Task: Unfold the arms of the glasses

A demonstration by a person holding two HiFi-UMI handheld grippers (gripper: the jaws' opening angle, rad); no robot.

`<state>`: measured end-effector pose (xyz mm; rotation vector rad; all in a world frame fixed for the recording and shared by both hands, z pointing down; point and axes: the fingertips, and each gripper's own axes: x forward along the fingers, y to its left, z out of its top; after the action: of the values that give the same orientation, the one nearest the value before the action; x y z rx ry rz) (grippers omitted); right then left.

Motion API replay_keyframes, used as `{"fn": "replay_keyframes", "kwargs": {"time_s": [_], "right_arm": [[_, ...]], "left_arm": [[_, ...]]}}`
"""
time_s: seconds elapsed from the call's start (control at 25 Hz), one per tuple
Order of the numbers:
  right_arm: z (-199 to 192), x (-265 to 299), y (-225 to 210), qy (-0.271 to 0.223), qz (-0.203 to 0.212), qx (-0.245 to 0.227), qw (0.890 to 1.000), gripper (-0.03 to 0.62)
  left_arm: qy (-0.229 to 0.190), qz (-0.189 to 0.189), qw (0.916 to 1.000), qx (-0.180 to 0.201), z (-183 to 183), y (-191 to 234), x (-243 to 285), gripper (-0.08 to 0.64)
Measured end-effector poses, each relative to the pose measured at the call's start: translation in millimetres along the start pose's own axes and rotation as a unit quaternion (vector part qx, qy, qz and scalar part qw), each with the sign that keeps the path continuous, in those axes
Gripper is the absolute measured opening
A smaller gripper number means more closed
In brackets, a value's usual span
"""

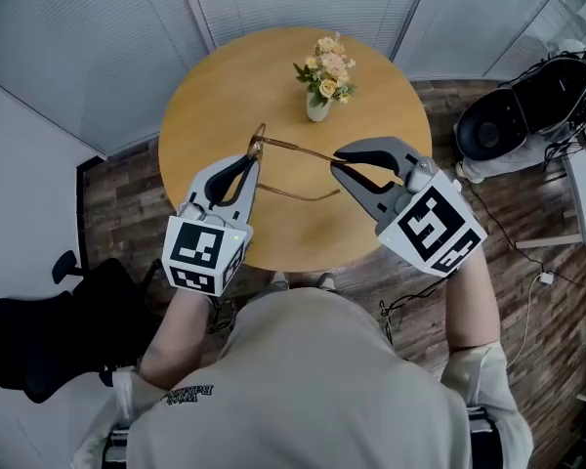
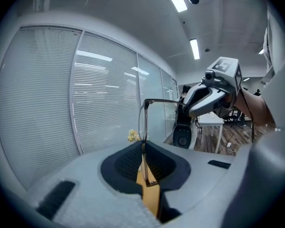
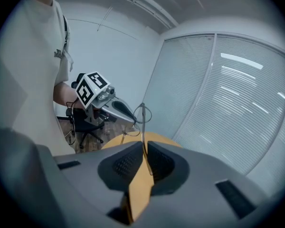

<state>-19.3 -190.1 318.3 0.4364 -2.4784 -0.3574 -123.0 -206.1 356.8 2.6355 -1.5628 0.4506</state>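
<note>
- The thin gold-brown wire-framed glasses (image 1: 257, 147) are hanging in the air above the round wooden counter (image 1: 391, 115), carried between the two grippers and not touching the top.
- The left gripper (image 1: 248, 163) is clamping the front of the glasses: in the left gripper view the lens rim (image 2: 143, 122) is standing upright, pinched between the closed dark pads.
- The right gripper (image 1: 344, 161) is clenching the farther arm of the glasses (image 1: 298, 149); in the right gripper view the thin wire (image 3: 143, 127) is running out from between its shut pads toward the left gripper (image 3: 126, 113).
- The held arm's long axis is lying across the person, left to right, spanning the gap between the grippers, while the front's long axis is running away from the person.
- The nearer arm (image 1: 303, 197) is also pointing right, with its tip hanging free near the right gripper, so that gripper is the closer one to it.
- Both arms are looking swung out from the front; whether they are fully open is hard to tell.
- Any further opening is probably turning on the hinge beside the left gripper.
- A small pale vase of peach flowers (image 1: 319, 101) is standing well apart, at the counter's far side.
</note>
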Motion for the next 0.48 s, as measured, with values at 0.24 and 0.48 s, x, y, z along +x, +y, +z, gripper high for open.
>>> {"fn": "replay_keyframes", "kwargs": {"time_s": [0.24, 0.48], "right_arm": [[7.0, -11.5, -2.5, -0.003, -0.018, -0.010, 1.000, 0.048], [1.7, -7.6, 2.6, -0.014, -0.021, 0.004, 1.000, 0.049]], "left_arm": [[-0.003, -0.004, 1.0000, 0.000, 2.0, -7.1, -0.6, 0.038], [-0.002, 0.004, 1.0000, -0.007, -3.8, -3.6, -1.4, 0.038]]}}
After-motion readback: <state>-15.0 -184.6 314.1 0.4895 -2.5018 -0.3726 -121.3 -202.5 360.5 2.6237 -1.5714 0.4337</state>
